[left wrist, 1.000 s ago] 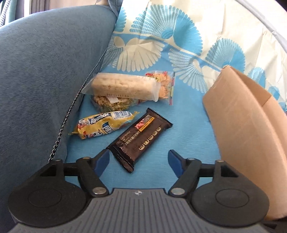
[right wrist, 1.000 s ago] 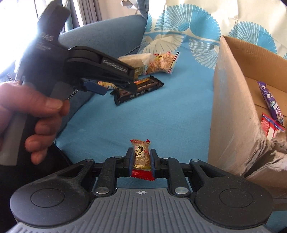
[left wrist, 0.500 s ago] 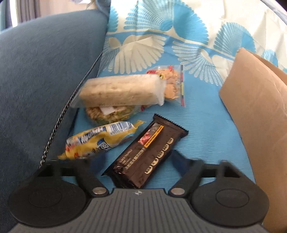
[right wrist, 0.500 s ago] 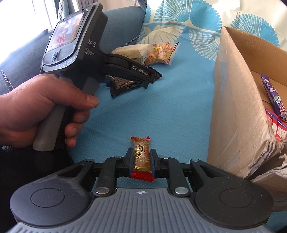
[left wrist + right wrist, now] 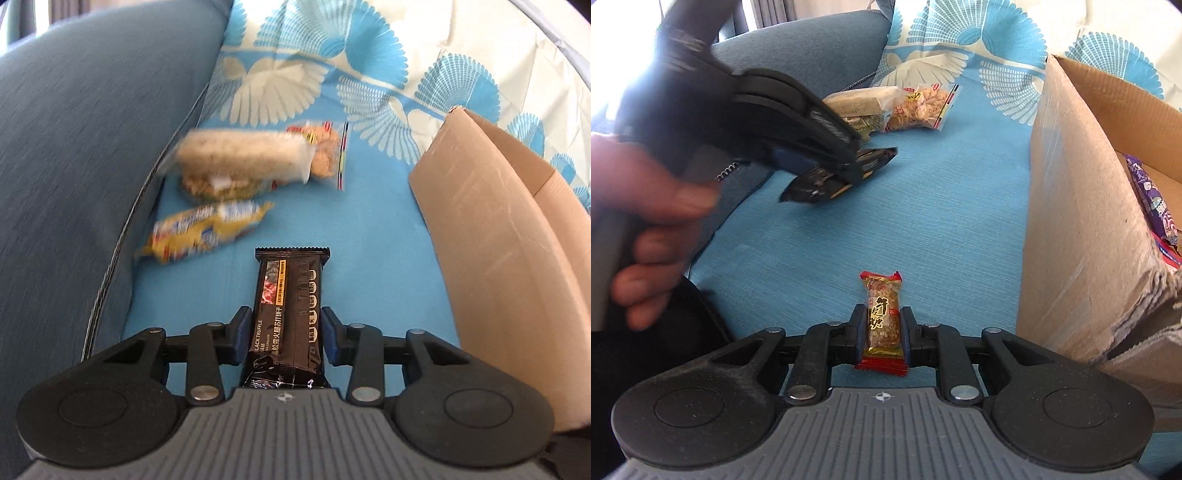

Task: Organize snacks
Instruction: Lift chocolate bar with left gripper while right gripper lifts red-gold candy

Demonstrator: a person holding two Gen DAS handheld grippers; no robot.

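Left gripper (image 5: 285, 334): its blue-padded fingers (image 5: 242, 334) are closed on a long black foil-wrapped cracker bar (image 5: 288, 314), one pad against each long edge. The bar points straight ahead along the fingers, its serrated far end beyond the fingertips. In the right wrist view the same bar (image 5: 827, 181) is seen clamped in the left gripper (image 5: 820, 166) and lifted clear of the blue fabric-covered seat (image 5: 886, 221), tilted. The person's left hand (image 5: 646, 210) grips the handle.

Right gripper (image 5: 880, 334): fingers (image 5: 855, 334) closed on a small clear peanut-candy packet with red ends (image 5: 882, 321), which stands upright between the pads.

Remaining snacks lie on the seat (image 5: 369, 240) beside the dark blue-grey sofa cushion (image 5: 81, 147): a yellow printed candy bag (image 5: 205, 230), blurred; behind it a long clear-wrapped pale wafer pack (image 5: 240, 157) lying on top of another packet whose contents cannot be made out; and a clear zip bag of small tan crackers (image 5: 327, 155) touching the wafer pack's right end.

An open brown cardboard box (image 5: 498, 240) stands on the seat to the right of both grippers. The right wrist view shows the box (image 5: 1082, 221) with a torn near corner, holding a purple snack packet (image 5: 1152, 199) and a red-edged packet (image 5: 1172, 254) partly hidden by the wall.

A cream cloth with blue fan pattern (image 5: 388, 66) covers the seat back.
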